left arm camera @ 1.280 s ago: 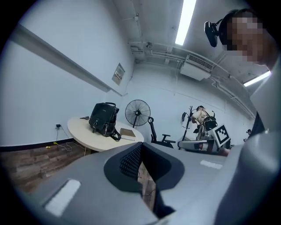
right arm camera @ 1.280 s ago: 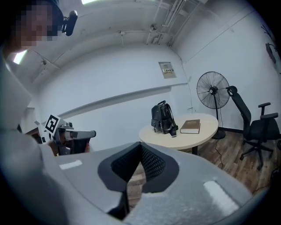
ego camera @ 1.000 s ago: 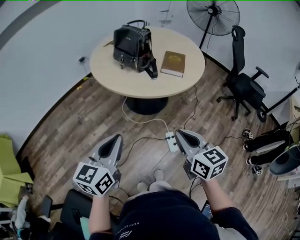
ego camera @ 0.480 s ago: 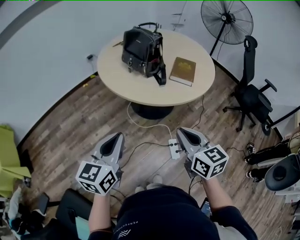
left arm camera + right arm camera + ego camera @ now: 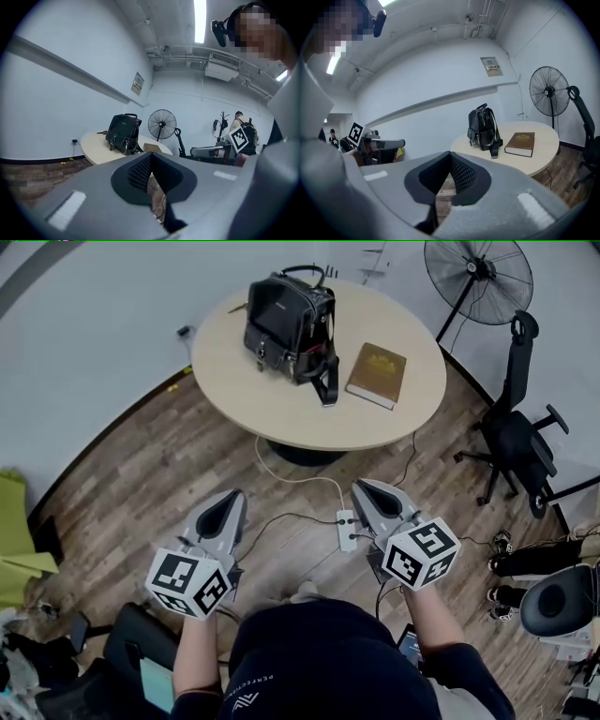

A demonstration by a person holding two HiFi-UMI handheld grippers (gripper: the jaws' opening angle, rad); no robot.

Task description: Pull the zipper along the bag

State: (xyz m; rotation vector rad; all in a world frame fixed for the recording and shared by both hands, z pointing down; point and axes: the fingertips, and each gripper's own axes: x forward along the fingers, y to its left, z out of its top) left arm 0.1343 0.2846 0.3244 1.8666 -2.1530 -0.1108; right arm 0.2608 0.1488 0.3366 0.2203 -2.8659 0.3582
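Nothing of the task has been done yet. The bag (image 5: 289, 326) is seen standing upright on the far left part of the bench (image 5: 272, 413), untouched, with its handle up and a strap trailing down toward the near edge of the bench. A book (image 5: 377, 375) is seen lying flat on the bench just to the right of the bag. The zipper cannot be made out from here, so how far it is already drawn cannot be told.

The left gripper (image 5: 228, 501) is held clenched with nothing between its jaws, and the right gripper (image 5: 367, 489) is clenched and empty as well. Both are held low over the wooden floor, well short of the near edge of the bench and pointed toward it. The bag is thus well apart from either gripper, ahead of the left one and slightly across from the right.

Everything is judged to remain: the bench must be reached, the jaws parted, the bag steadied, the zipper tab found and taken, and the tab drawn along its track.
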